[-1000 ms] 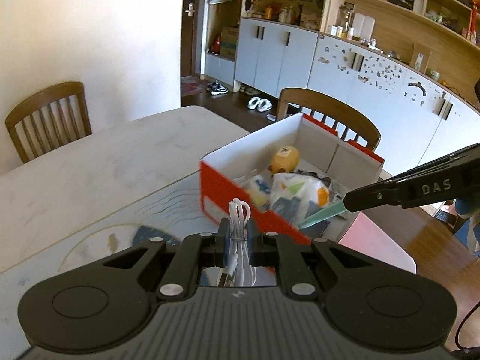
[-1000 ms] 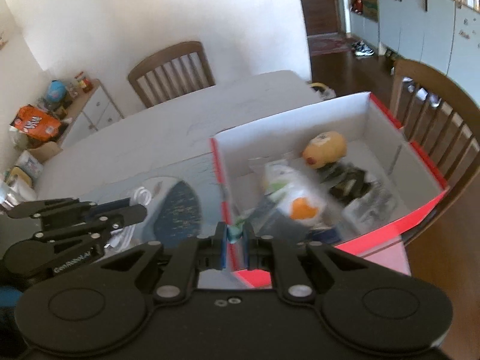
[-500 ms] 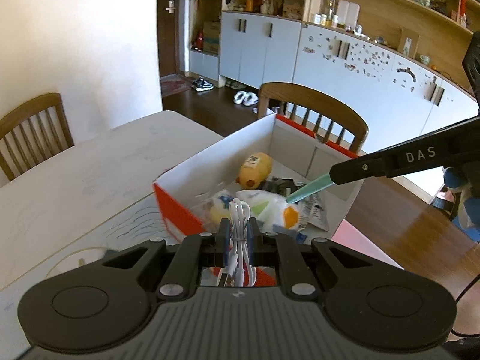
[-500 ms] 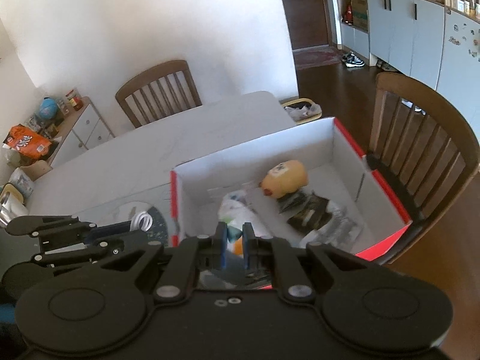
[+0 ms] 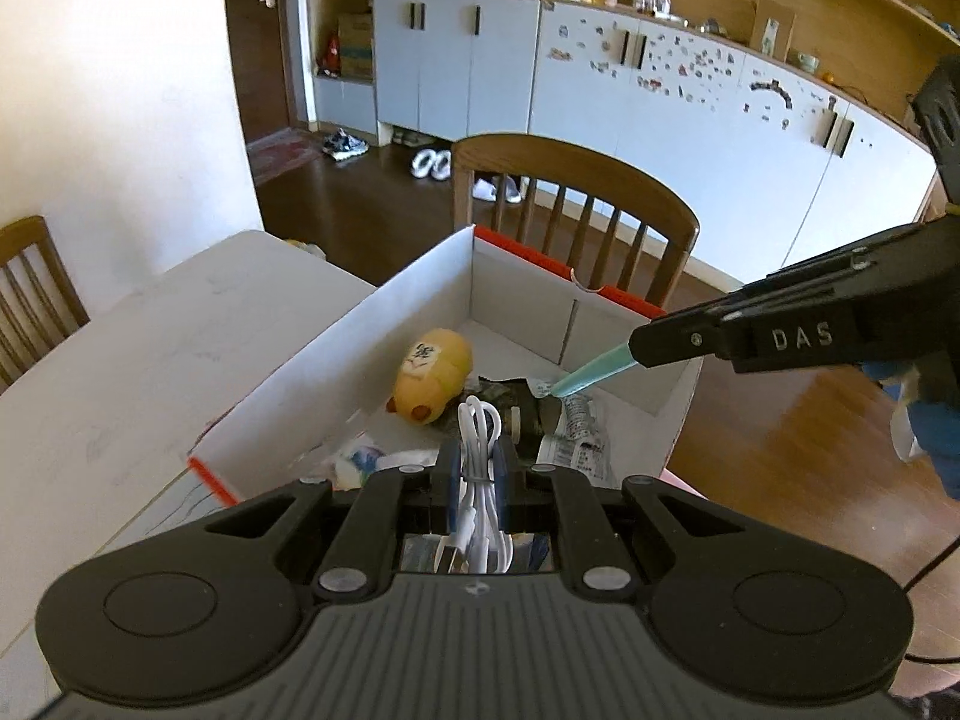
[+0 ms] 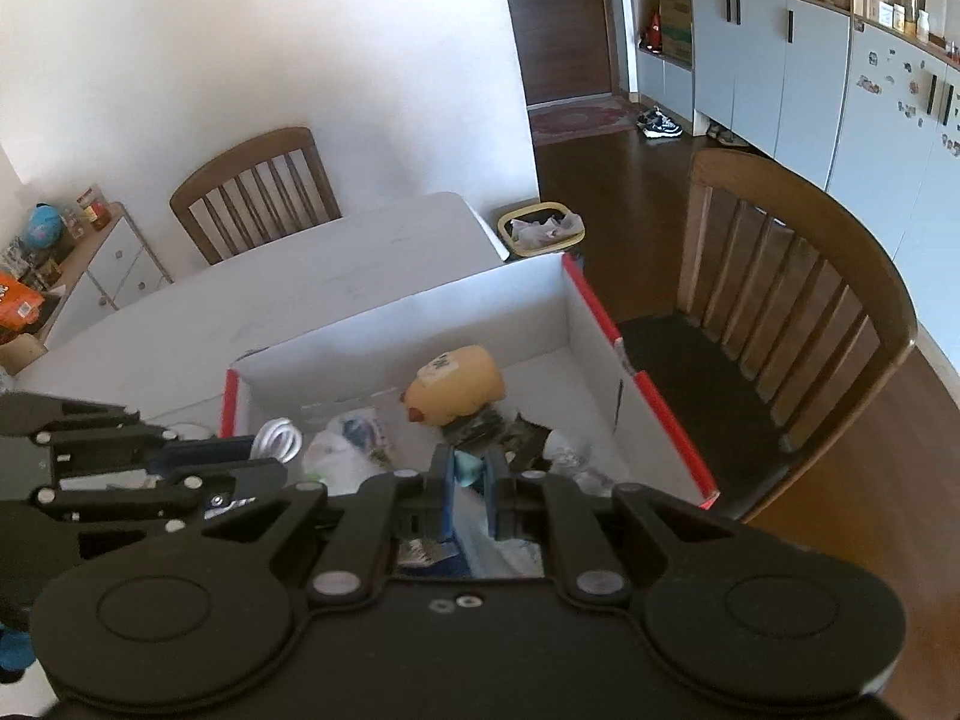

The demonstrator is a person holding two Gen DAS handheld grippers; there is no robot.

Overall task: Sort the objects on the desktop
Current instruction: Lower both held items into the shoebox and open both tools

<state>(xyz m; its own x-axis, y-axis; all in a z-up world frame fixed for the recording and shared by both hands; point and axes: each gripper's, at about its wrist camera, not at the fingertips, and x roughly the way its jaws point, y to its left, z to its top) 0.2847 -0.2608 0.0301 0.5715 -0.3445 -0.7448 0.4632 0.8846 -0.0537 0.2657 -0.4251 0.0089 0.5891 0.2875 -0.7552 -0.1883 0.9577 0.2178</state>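
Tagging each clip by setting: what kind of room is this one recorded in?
Most likely a home dining and living area. A white dining table with wooden slat-back chairs around it, a wall of pale cabinets with cluttered open shelves above, and shoes on the dark wood floor near a door all point to a lived-in household.

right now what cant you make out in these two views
- Teal stick in the right gripper: its held end is hidden between the fingers in both views, so what it is stays unclear.
- White cable in the left gripper: its lower coil is hidden by the gripper body.
- Near part of the box floor: hidden by both gripper bodies.
- Label on the yellow toy: too small to read.
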